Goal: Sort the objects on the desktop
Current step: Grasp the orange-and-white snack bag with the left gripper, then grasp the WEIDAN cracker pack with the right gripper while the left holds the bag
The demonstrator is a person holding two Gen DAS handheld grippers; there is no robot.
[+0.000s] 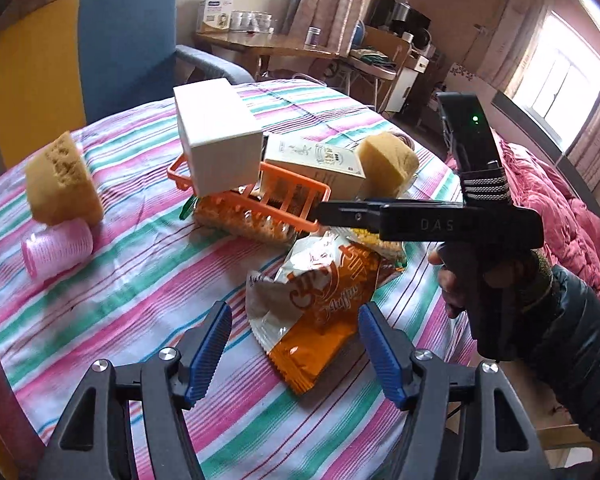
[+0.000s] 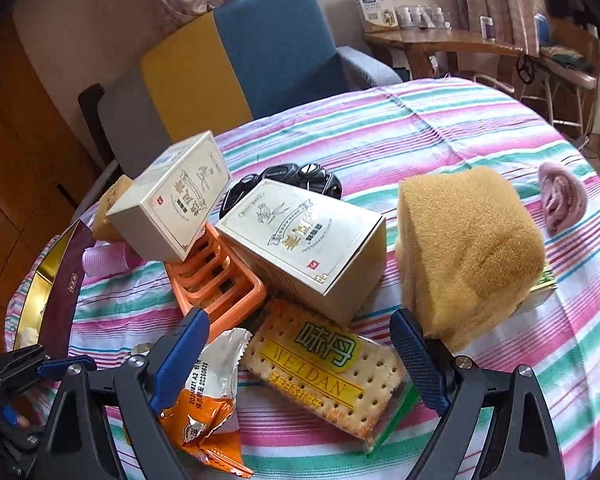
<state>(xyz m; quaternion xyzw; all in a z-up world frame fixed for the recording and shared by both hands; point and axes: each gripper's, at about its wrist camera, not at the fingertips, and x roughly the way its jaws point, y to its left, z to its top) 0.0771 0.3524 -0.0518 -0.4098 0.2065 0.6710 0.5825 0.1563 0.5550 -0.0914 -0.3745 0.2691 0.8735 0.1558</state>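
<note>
Clutter covers the round table under its pink, green and white striped cloth [image 1: 100, 320]. Left gripper [image 1: 296, 344], with blue ribbed pads, hangs with jaws spread and nothing between them above an orange-and-white foil snack packet [image 1: 311, 308] lying flat on the cloth. Right gripper [image 2: 300, 360] is likewise wide apart and grips nothing; it hovers over a clear-wrapped yellow-labelled cracker packet [image 2: 323, 376], with the snack packet just beside its left finger. An orange slatted plastic basket [image 1: 284, 200] sits tilted on another packet near the centre, a cream cardboard box [image 1: 216, 136] leaning in it and a second cream printed box [image 2: 303, 240] beside. Two tan sponge blocks [image 1: 60, 180] [image 1: 387, 164] flank the pile, and a pink ribbed plastic roller [image 1: 56, 248] lies touching the left sponge.
</note>
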